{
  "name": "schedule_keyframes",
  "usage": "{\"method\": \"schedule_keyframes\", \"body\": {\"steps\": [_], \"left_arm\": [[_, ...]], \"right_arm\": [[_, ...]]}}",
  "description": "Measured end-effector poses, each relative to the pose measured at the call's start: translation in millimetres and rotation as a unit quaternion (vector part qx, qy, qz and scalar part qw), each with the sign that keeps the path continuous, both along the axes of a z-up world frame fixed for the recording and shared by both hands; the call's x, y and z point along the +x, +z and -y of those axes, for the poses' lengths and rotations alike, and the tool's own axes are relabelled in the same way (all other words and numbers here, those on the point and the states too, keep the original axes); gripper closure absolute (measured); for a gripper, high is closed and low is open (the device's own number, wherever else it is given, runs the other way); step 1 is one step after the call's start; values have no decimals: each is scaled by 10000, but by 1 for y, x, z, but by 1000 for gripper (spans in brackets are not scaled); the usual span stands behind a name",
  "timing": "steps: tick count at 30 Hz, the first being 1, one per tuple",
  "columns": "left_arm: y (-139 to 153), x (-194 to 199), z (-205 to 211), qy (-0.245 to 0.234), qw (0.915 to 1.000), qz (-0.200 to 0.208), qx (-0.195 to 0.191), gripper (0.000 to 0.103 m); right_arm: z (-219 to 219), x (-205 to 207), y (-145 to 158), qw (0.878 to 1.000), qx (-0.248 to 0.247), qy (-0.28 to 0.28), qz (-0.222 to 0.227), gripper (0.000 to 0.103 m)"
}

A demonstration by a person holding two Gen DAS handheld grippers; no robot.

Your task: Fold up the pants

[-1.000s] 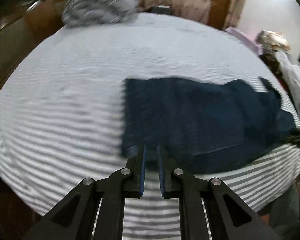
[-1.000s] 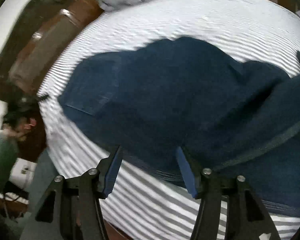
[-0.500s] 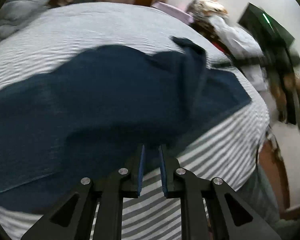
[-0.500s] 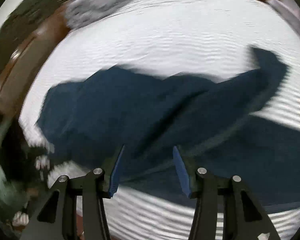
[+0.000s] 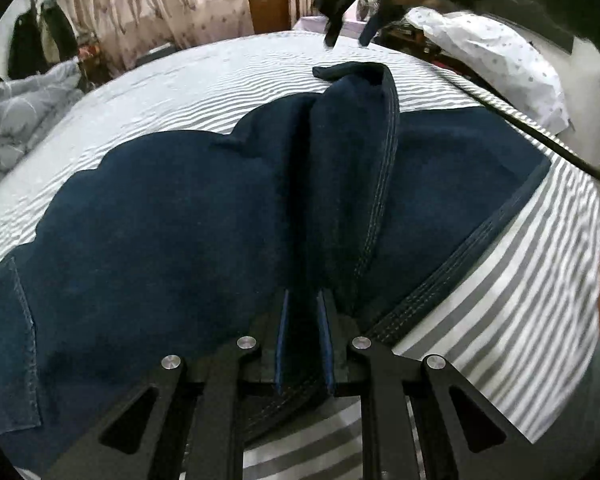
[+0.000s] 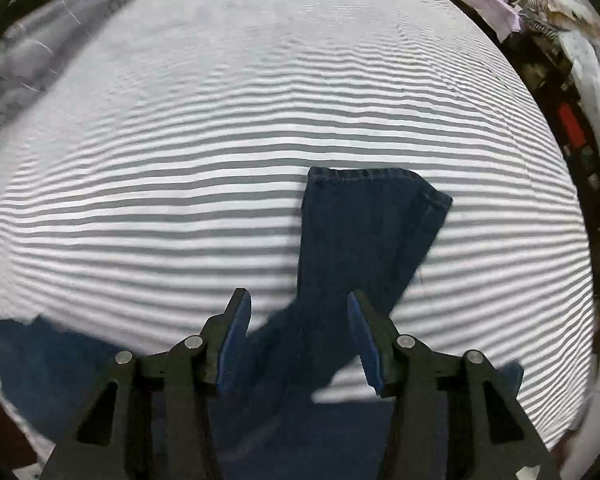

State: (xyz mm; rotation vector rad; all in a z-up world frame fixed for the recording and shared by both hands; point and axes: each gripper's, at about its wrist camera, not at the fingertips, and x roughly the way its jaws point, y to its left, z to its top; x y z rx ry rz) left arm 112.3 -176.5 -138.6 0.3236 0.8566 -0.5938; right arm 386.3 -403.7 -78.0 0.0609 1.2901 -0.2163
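Both grippers have swung across the bed point(image 6: 260, 120): left gripper point(image 5: 303, 312) clamps the jeans point(image 5: 160, 220) fold, right gripper point(image 6: 298, 320) spread apart, empty; waistband cut off.

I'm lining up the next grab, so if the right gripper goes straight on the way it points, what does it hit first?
Most likely the jeans leg lying on the striped bedsheet: it runs between the open right gripper fingers. Depth is unclear.

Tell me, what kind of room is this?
Most likely a bedroom in a home. Dark blue pants lie on a bed with a striped sheet, a rumpled grey blanket sits at its far corner, and curtains hang behind.
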Motion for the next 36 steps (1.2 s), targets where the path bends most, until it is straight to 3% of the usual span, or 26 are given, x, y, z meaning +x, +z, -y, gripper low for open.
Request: {"method": "schedule_keyframes", "body": {"steps": [2,6,9,10,14,17,19,22,26,28,30,33,36], "left_arm": [[-2,-3,1,30,9999,149,-9,87],[-7,1,-3,144,9997,21,-192,87],[-10,3,-8,163,9994,-60,-294,87],[-10,4,-8,168,9993,-95,-322,87],[-8,3,-10,131,9994,-113,-310,87],[-7,2,-7,88,9997,-39,-209,87],[-4,1,-5,69,9999,28,-137,87],[3,-1,-8,5,9999,124,-37,87],[8,-6,-13,-97,9998,138,51,87],[2,-8,-10,-239,9994,62,239,87],[-4,-11,-10,-304,9988,89,368,87],[-4,-11,-11,-384,9983,90,436,87],[-2,-9,-13,-413,9978,36,512,87]], "right_arm": [[-8,22,-22,9982,-560,56,-203,55],[-16,45,-61,9879,-1414,234,-588,61],[-8,42,-72,9827,-1733,53,-644,95],[-6,38,-68,9820,-1808,75,-541,96],[19,7,-23,9882,-1475,-311,278,97],[58,-34,26,9831,-1302,-860,959,97],[92,-75,53,9784,-893,-1365,1268,97],[118,-136,66,9699,-922,-1716,1460,97],[144,-215,57,9571,-731,-2264,1655,97],[156,-250,31,9531,-616,-2546,1516,97],[169,-277,-11,9511,-492,-2857,1068,97],[183,-296,-54,9493,-220,-3052,728,97],[184,-301,-51,9489,-263,-3022,871,97]]}}
